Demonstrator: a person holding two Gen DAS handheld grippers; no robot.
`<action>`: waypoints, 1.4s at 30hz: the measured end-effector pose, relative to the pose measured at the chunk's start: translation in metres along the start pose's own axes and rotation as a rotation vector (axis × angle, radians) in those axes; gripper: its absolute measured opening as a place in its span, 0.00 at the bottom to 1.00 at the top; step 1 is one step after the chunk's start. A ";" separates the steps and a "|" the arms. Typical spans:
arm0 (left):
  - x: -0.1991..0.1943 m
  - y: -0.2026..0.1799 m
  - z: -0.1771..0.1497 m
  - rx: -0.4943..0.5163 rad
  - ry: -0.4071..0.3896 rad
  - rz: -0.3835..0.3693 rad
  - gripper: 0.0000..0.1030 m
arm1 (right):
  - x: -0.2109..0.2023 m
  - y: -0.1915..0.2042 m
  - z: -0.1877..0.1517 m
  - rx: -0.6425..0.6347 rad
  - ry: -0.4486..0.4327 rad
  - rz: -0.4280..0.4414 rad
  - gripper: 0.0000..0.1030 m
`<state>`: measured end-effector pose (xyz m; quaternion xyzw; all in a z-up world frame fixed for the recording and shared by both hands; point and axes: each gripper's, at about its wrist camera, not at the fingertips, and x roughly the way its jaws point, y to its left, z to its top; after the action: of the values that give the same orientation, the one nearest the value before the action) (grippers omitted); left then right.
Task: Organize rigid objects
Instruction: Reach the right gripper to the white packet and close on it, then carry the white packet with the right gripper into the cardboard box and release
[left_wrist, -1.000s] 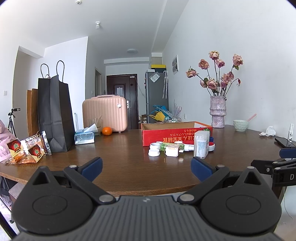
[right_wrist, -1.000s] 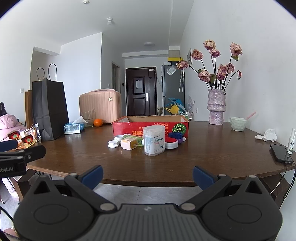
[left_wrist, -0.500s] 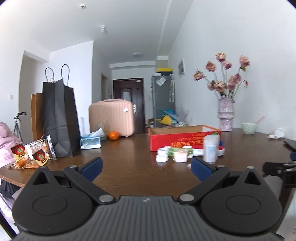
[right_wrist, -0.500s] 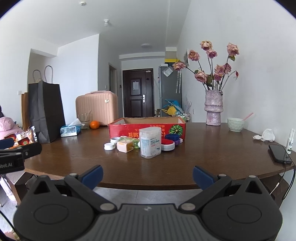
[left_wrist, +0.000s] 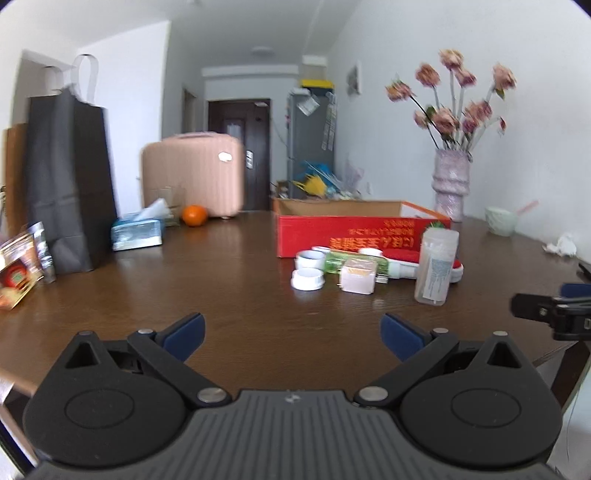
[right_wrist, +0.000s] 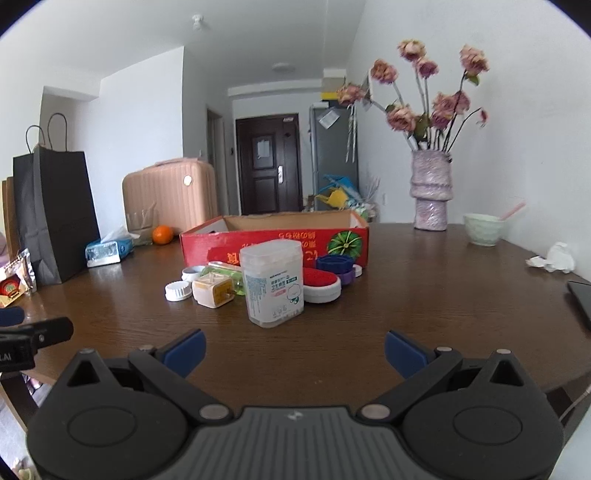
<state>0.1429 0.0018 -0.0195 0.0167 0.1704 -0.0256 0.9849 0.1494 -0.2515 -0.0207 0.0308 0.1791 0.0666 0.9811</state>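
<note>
A red cardboard box (right_wrist: 275, 242) (left_wrist: 360, 230) stands open on the brown table (right_wrist: 406, 302). In front of it lie small items: a clear cotton-swab container (right_wrist: 272, 282) (left_wrist: 435, 266), a cream charger block (right_wrist: 213, 291) (left_wrist: 358, 280), white caps (right_wrist: 178, 291) (left_wrist: 307, 278), a green bottle (left_wrist: 338, 265), a red-topped white case (right_wrist: 320, 284) and a blue ring (right_wrist: 334, 264). My left gripper (left_wrist: 291, 334) is open and empty above the near table. My right gripper (right_wrist: 293, 350) is open and empty, just short of the swab container.
A black paper bag (left_wrist: 68, 177), snack packets (left_wrist: 18, 273), a tissue pack (left_wrist: 137, 232), an orange (left_wrist: 194, 215) and a pink suitcase (left_wrist: 194, 173) stand left and back. A vase of roses (right_wrist: 431, 192), a green bowl (right_wrist: 483, 229), crumpled tissue (right_wrist: 554, 257) and a phone (right_wrist: 581, 299) are right.
Both grippers have moved forward over the table edge, toward the cluster of items, which now looks larger. Both stay open and empty.
</note>
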 end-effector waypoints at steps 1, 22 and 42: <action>0.008 -0.004 0.005 0.025 0.014 -0.002 1.00 | 0.009 -0.002 0.004 -0.003 0.014 0.017 1.00; 0.092 -0.024 0.036 -0.033 0.151 0.022 1.00 | 0.116 -0.008 0.062 0.140 0.042 0.272 0.64; 0.144 -0.108 0.050 -0.237 0.362 -0.379 0.58 | 0.089 -0.113 0.018 0.474 0.192 0.192 0.46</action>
<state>0.2891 -0.1149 -0.0238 -0.1262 0.3455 -0.1859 0.9111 0.2523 -0.3515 -0.0442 0.2699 0.2781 0.1181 0.9143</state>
